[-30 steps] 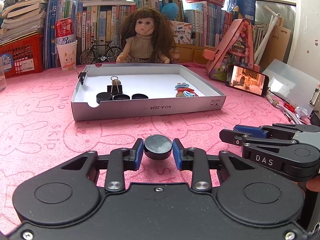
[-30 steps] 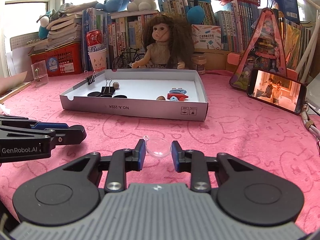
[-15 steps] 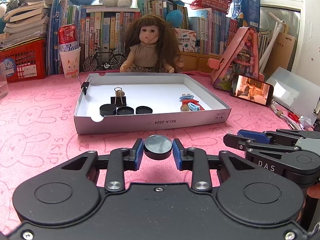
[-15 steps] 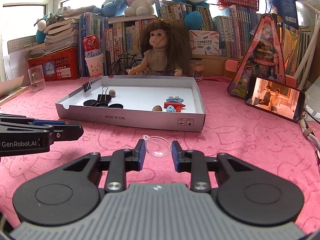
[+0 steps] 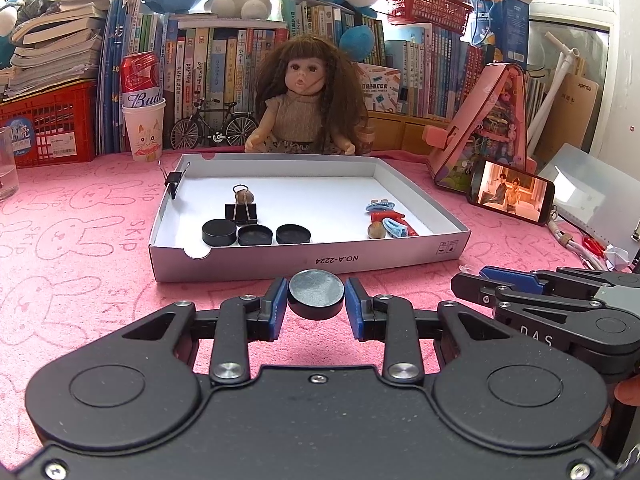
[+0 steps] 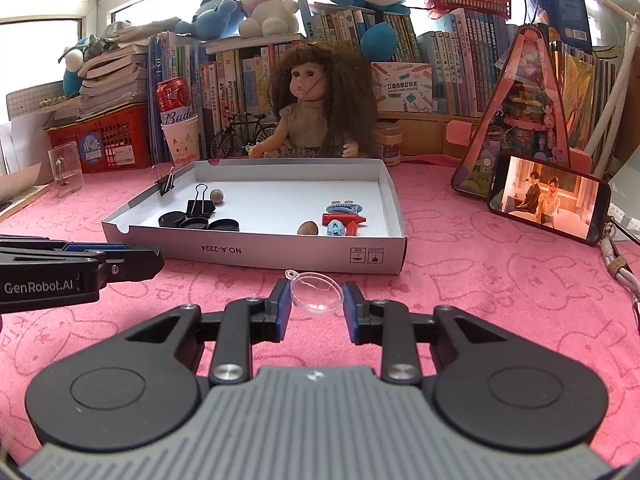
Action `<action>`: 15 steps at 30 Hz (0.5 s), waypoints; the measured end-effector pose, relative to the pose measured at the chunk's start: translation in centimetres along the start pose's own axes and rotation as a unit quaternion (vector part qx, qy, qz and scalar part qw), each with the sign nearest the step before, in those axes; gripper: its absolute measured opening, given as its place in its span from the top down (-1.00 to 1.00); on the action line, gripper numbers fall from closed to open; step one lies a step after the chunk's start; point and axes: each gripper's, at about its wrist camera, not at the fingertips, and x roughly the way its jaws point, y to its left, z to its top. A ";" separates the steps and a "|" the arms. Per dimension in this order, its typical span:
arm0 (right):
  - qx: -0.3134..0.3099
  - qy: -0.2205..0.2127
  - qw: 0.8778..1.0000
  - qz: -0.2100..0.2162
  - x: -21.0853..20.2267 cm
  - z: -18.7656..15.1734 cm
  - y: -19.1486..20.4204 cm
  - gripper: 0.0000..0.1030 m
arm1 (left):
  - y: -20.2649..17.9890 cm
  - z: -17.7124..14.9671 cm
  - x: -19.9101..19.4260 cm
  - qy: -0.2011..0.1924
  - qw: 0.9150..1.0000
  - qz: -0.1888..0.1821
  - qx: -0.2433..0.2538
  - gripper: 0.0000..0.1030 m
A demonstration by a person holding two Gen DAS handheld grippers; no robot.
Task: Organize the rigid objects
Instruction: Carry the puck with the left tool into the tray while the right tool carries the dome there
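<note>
Since a second ago the white box (image 5: 308, 258) has drawn nearer in both wrist views, so both loads look to be on their way in.

The left gripper (image 5: 316, 303) is clenched on a black round cap (image 5: 316, 295), held off the pink cloth (image 5: 80, 280); three matching caps (image 5: 256, 234) lie just ahead, inside the box.

The right gripper (image 6: 314, 301) grasps a clear plastic dome (image 6: 317, 296), with the box straight ahead.

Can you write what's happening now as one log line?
left gripper: holds round black cap | right gripper: holds clear plastic dome | white cardboard tray: ahead
</note>
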 end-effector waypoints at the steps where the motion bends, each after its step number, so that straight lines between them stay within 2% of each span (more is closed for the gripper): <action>1: 0.000 -0.001 1.000 0.000 0.0 0.0 0.0 0.35 | 0.0 0.0 0.0 0.000 1.000 0.001 0.000 0.42; 15: 0.004 -0.005 1.000 -0.005 0.4 0.5 -0.2 0.35 | 0.7 0.7 0.8 -0.005 1.000 0.012 -0.007 0.42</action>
